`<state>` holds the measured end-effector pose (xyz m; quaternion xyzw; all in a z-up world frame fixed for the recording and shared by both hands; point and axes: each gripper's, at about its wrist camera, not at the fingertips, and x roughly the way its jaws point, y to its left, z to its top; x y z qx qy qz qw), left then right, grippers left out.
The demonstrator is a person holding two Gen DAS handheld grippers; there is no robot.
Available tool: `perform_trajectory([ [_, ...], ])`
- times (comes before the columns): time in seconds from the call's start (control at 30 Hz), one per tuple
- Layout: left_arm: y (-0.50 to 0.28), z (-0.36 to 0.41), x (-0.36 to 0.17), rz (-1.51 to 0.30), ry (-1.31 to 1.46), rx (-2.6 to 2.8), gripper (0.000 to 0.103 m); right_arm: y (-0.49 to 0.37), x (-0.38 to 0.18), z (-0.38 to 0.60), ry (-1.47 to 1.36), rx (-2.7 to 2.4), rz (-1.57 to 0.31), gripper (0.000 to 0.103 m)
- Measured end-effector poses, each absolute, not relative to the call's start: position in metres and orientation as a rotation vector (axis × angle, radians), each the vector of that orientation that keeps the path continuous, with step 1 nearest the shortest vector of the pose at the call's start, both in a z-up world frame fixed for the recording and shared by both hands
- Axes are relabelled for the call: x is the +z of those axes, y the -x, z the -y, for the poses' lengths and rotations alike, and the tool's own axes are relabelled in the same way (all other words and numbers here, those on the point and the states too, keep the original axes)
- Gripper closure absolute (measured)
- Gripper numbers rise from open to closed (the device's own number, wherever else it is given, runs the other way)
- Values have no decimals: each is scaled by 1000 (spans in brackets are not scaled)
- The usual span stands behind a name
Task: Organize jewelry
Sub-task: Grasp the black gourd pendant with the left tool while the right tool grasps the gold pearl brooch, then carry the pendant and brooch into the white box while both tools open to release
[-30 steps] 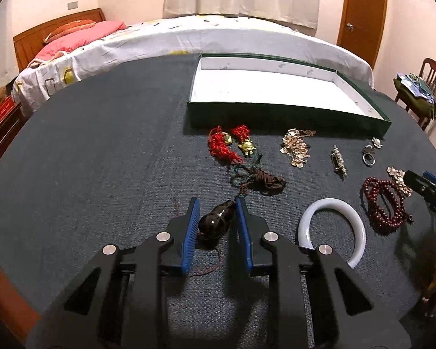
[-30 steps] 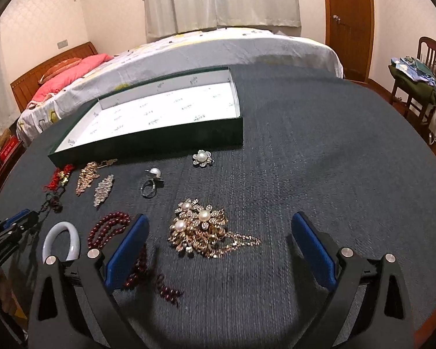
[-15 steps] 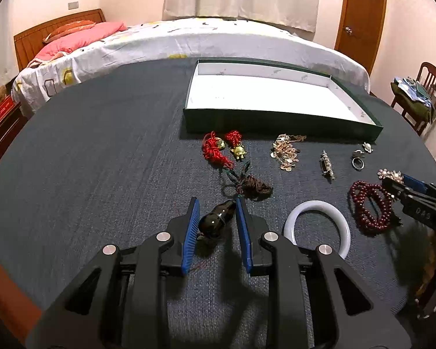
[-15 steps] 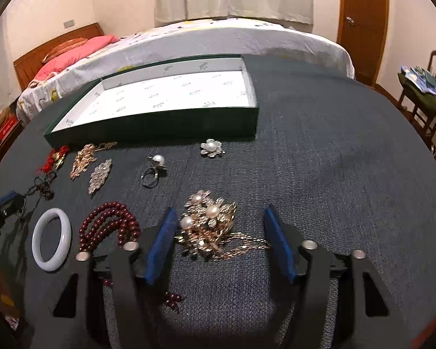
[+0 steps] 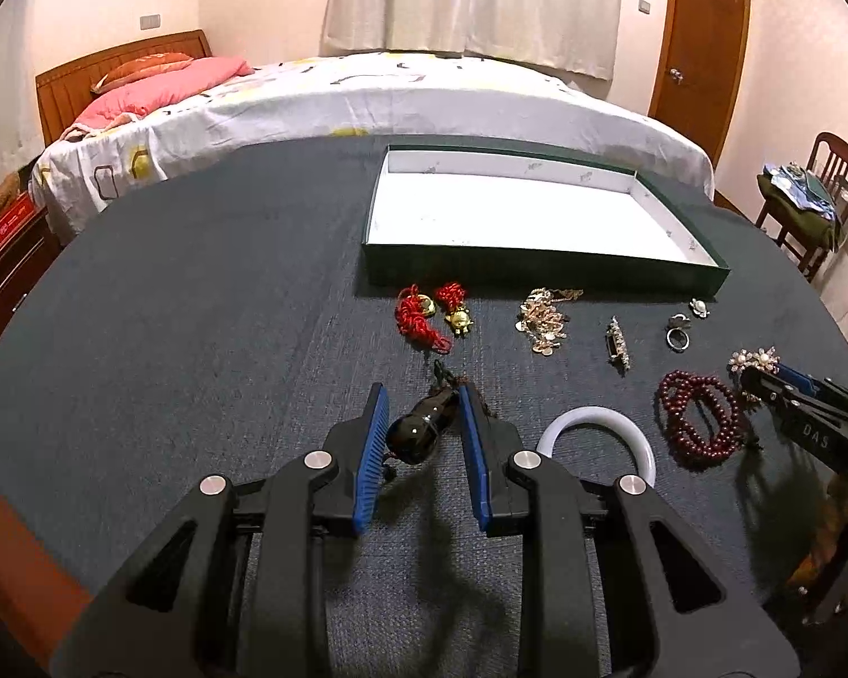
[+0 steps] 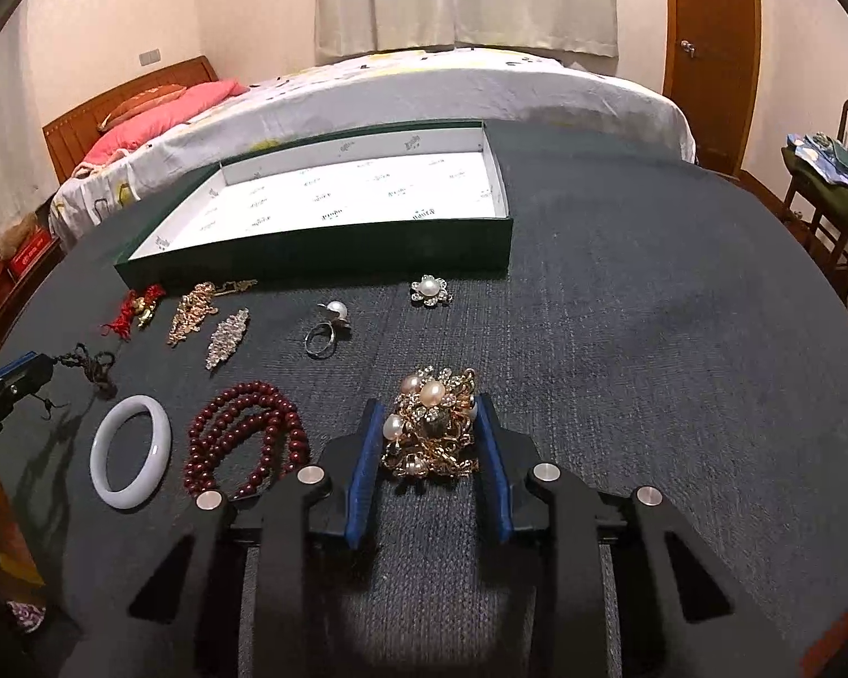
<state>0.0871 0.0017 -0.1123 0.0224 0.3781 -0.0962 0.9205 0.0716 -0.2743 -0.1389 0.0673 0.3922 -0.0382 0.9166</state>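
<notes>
We had the left tool (image 5: 421,429) clenched on a dark gourd pendant (image 5: 421,430), its cord (image 6: 93,364) trailing toward twelve o'clock on the table (image 5: 198,311). Whether the pendant was clear of the cloth we could not tell.

The right tool (image 6: 429,435) had just been closing, and its blue pads (image 6: 362,469) now pressed both sides of the gold pearl brooch (image 6: 432,424), which sat on the table between them.

From the right wrist view, the open box (image 6: 322,254) lay at eleven o'clock, white inside, nothing in it. Just before its near wall lay a small pearl flower (image 6: 431,290) at twelve, a ring (image 6: 325,327) at eleven, then a silver clip (image 6: 227,337), a gold chain piece (image 6: 195,311) and red knot charms (image 6: 135,308) toward ten. Dark red beads (image 6: 243,440) lay just beside the right tool at nine o'clock, and a white bangle (image 6: 130,452) beyond them, near the beads but apart.
</notes>
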Motion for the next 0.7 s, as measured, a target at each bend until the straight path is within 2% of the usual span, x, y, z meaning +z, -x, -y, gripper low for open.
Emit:
perform_trajectory([
  [0.37, -83, 0, -97, -738, -34, -198, 78, -62, -115, 274, -156, -63, -752, 70],
  [0.7, -84, 14, -57, -656, -14, -240, 78, -64, -70, 276, -169, -43, -654, 70],
])
